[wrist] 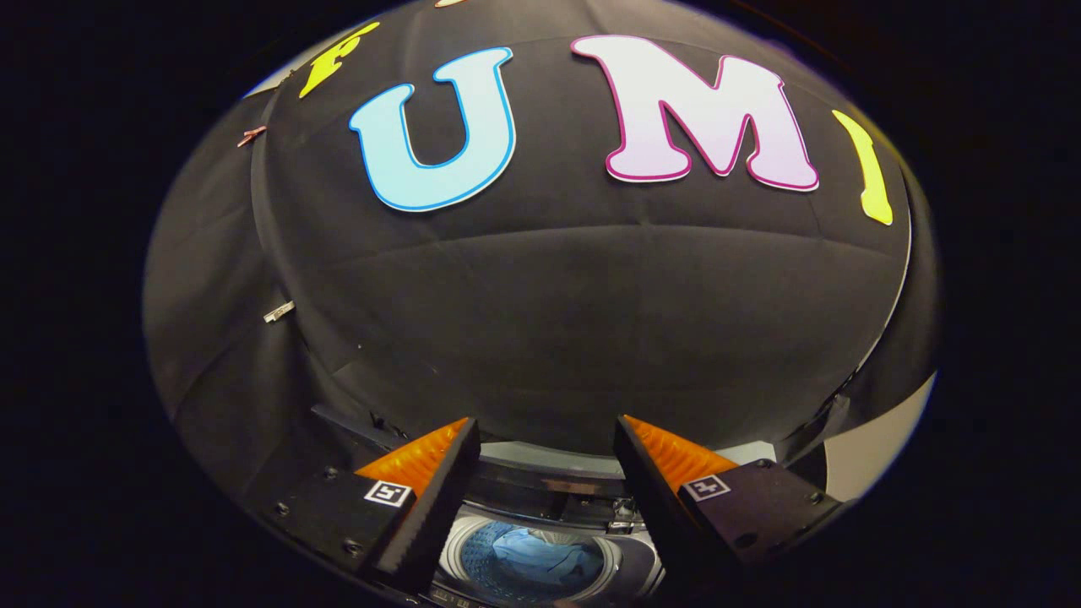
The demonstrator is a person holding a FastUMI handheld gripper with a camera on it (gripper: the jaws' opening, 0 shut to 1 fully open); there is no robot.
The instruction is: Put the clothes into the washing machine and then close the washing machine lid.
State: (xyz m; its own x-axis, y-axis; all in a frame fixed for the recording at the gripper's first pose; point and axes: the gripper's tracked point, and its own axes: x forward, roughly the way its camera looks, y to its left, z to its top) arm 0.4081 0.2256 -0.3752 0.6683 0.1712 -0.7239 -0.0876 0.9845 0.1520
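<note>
My gripper (546, 435) hangs high above a top-loading washing machine (549, 494), its two fingers spread wide with nothing between them. Far below, seen through the gap between the fingers, the machine's round drum (473, 566) is uncovered. A light blue garment (540, 557) lies bunched inside the drum. The raised lid appears as a dark band (549, 483) at the machine's back edge, just beyond the drum opening. The machine's front is hidden beneath the fingers.
The booth's black cloth wall (549, 321) stands close behind the machine. A pale strip of floor or wall (878, 439) shows past the cloth beyond the right finger.
</note>
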